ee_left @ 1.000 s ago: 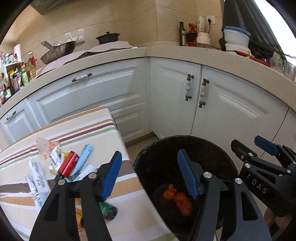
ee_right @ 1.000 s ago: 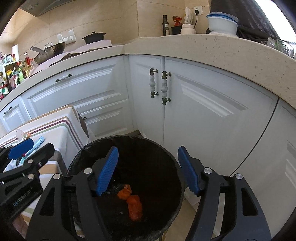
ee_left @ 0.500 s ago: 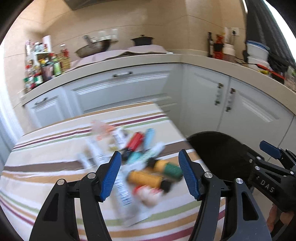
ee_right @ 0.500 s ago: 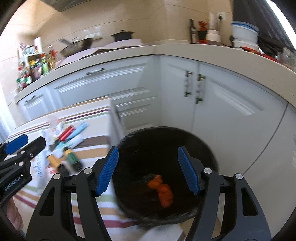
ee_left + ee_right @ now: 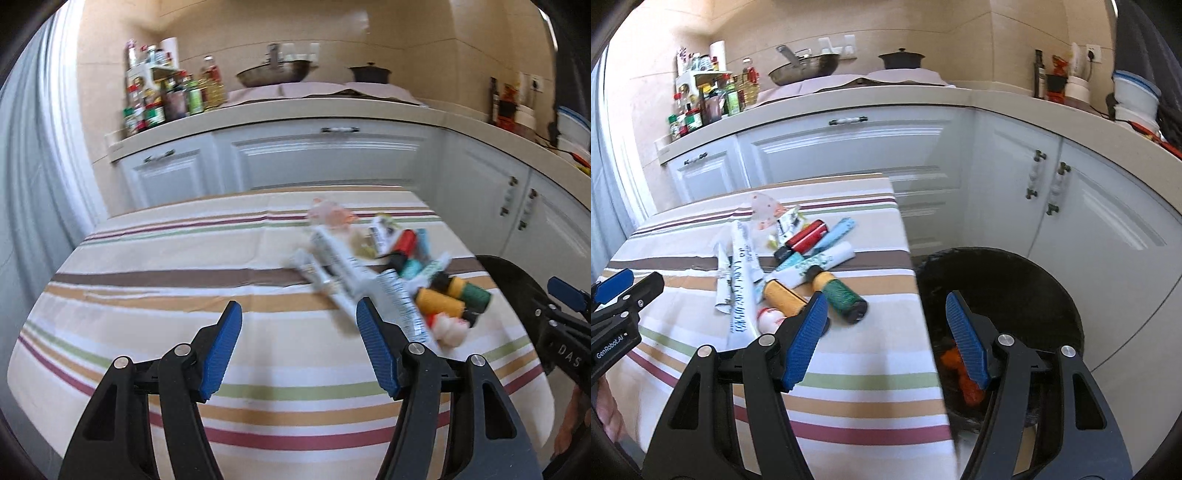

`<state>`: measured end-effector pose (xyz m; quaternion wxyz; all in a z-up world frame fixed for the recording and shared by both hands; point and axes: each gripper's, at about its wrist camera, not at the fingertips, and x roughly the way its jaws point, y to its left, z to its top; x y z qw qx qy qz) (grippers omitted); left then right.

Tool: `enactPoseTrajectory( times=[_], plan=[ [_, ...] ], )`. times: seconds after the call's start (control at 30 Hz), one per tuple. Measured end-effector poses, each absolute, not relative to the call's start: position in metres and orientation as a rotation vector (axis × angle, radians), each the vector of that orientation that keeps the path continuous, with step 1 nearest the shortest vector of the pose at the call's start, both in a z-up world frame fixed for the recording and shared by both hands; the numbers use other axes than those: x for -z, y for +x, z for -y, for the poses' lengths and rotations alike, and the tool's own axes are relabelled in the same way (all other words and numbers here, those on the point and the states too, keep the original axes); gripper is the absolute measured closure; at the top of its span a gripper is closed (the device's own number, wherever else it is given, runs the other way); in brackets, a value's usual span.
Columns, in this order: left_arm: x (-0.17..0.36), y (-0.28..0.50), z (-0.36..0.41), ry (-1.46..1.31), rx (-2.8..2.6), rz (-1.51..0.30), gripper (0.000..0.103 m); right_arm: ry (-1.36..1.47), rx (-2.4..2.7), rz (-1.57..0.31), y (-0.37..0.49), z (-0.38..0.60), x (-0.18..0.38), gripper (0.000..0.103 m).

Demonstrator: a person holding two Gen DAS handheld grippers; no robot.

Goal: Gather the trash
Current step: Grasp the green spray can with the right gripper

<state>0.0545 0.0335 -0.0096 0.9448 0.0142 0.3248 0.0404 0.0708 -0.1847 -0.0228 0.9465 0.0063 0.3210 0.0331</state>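
A pile of trash lies on the striped tablecloth [image 5: 849, 376]: white wrappers [image 5: 740, 280], a red tube [image 5: 807, 236], a blue packet [image 5: 836, 232], a yellow bottle [image 5: 783, 295], a green bottle [image 5: 842, 295]. The pile also shows in the left wrist view [image 5: 391, 273]. A black bin [image 5: 1027, 280] stands right of the table with orange scraps [image 5: 960, 373] inside. My left gripper [image 5: 299, 347] is open and empty over the table, left of the pile. My right gripper [image 5: 882, 336] is open and empty, over the table edge and the bin.
White kitchen cabinets [image 5: 849, 147] run behind the table and bin. The countertop holds a wok [image 5: 803, 68], a black pot [image 5: 901, 59] and bottles [image 5: 705, 103]. A curtain [image 5: 26, 166] hangs at the left.
Both grippers have swung left from over the bin toward the table. The trash pile has come into fuller view. Both stay open and empty.
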Motion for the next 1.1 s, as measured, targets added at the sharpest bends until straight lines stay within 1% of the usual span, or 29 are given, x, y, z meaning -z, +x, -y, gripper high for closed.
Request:
enactPoseTrajectory(
  times=[0.2,0.73,0.83,0.97,1.1],
  plan=[
    [0.017,0.053,-0.056,-0.001,-0.115,-0.674,0.040,-0.021,-0.098,-0.665,0.074,0.166,0.025,0.038],
    [0.023,0.059,-0.076,-0.021,-0.163,-0.691,0.040,-0.049,-0.090,-0.713,0.104,0.159,0.036,0.040],
    [0.025,0.062,-0.081,-0.027,-0.178,-0.700,0.040,-0.060,-0.098,-0.734,0.112,0.156,0.039,0.047],
    [0.029,0.068,-0.084,-0.030,-0.189,-0.714,0.040,-0.069,-0.109,-0.768,0.123,0.155,0.045,0.049],
    [0.032,0.071,-0.083,-0.027,-0.186,-0.723,0.040,-0.074,-0.130,-0.804,0.132,0.154,0.051,0.057]
  ],
)
